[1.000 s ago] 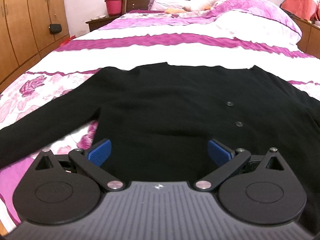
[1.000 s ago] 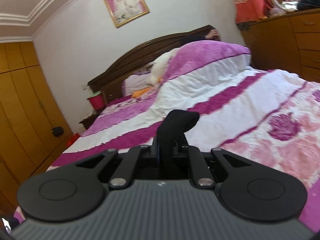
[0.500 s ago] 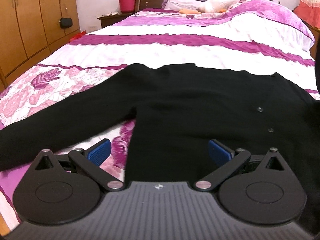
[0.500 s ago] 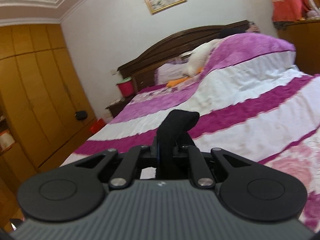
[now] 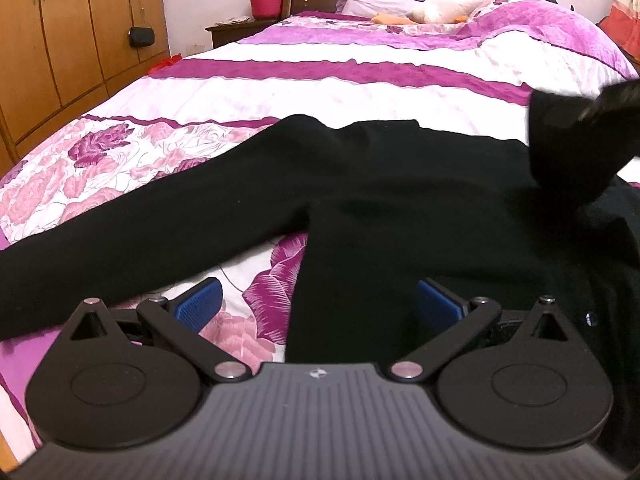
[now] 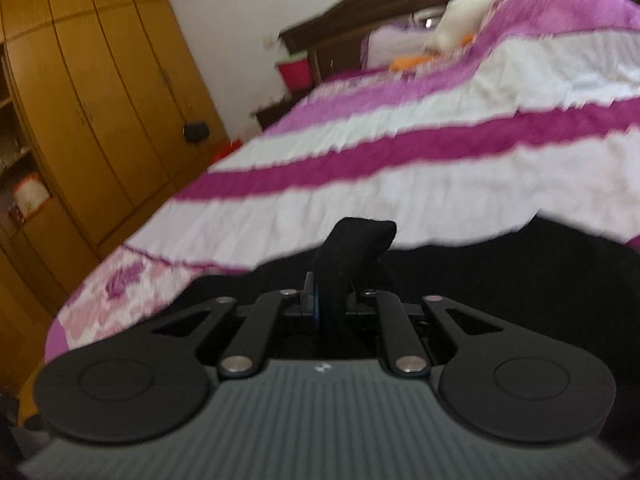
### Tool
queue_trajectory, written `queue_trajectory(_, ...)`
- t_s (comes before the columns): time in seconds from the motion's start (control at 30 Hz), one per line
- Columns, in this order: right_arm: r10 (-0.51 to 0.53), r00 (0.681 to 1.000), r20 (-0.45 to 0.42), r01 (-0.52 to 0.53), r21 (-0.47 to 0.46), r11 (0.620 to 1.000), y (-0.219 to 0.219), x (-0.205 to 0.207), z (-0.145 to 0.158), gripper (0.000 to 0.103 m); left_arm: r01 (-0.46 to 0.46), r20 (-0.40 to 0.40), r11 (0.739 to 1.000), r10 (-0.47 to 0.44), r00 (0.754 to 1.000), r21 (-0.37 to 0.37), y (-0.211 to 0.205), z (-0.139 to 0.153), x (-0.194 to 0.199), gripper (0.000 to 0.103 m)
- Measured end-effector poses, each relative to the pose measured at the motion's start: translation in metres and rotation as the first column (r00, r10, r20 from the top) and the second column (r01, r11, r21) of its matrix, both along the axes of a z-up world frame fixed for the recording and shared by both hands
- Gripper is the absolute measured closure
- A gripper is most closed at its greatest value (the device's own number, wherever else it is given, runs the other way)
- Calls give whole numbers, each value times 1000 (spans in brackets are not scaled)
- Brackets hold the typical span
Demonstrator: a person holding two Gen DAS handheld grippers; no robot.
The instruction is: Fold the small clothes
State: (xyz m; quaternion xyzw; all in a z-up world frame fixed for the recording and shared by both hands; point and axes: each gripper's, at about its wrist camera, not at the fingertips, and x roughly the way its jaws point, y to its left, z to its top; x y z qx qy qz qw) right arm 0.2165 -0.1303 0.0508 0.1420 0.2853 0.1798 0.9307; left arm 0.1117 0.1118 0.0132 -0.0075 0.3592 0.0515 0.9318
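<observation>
Lying flat on the bed (image 5: 360, 92), black cardigan (image 5: 400, 208) looks soft, light and floppy, best pinched at cuffs or hem. Right tongs (image 6: 326, 300) pinch its sleeve end (image 6: 356, 248), probably the cuff; left tongs (image 5: 318, 300) spread, empty, over the side seam.

text: none legible | labels: none | numbers: none | signs: none

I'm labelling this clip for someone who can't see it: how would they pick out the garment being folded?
Start from the bed with the pink, white and magenta striped quilt. On its near end lies a black long-sleeved top, one sleeve stretched out flat to the left. It is the only all-black thing on the bright bedding.
</observation>
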Motion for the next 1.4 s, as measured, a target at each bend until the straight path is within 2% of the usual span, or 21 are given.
queue_trajectory(0.2,44,997,-58,-43,11,999,22,11,-23,87,-10,-12,1000,10,1000,-3,5,-5,7,0)
queue_trajectory(0.33,55,998,-21,-55,22,998,22,2,-21,54,-16,-14,1000,16,1000,-8,6,-5,10,0)
queue_trajectory(0.4,67,998,14,-68,14,998,19,-7,-15,50,-14,-10,1000,14,1000,-10,5,-4,11,0)
queue_trajectory(0.5,77,996,47,-77,-4,997,7,-18,-7,50,-4,-2,1000,4,1000,-16,1,0,12,0)
queue_trajectory(0.63,31,999,40,-31,-10,999,-18,-30,-4,50,18,15,999,-17,1000,-40,-8,7,16,0)
queue_trajectory(0.83,-91,995,35,93,-52,994,-74,-46,-10,50,64,61,997,-62,996,-32,-28,18,33,0)
queue_trajectory(0.97,-205,979,24,206,-79,975,-118,-48,-16,50,95,80,995,-93,992,-20,-41,20,52,0)
queue_trajectory(1.07,-293,956,15,293,-84,952,-150,-46,-22,50,109,77,994,-107,991,-22,-46,16,70,0)
queue_trajectory(1.2,-377,926,-21,373,-101,922,-185,-29,-33,50,114,44,991,-111,993,-75,-48,3,97,1)
queue_trajectory(1.3,-393,918,-55,388,-93,917,-201,-13,-46,49,100,18,987,-99,995,-125,-49,-8,114,7)
queue_trajectory(1.4,-384,920,-74,377,-93,922,-206,4,-56,49,104,25,986,-102,994,-131,-52,-16,124,8)
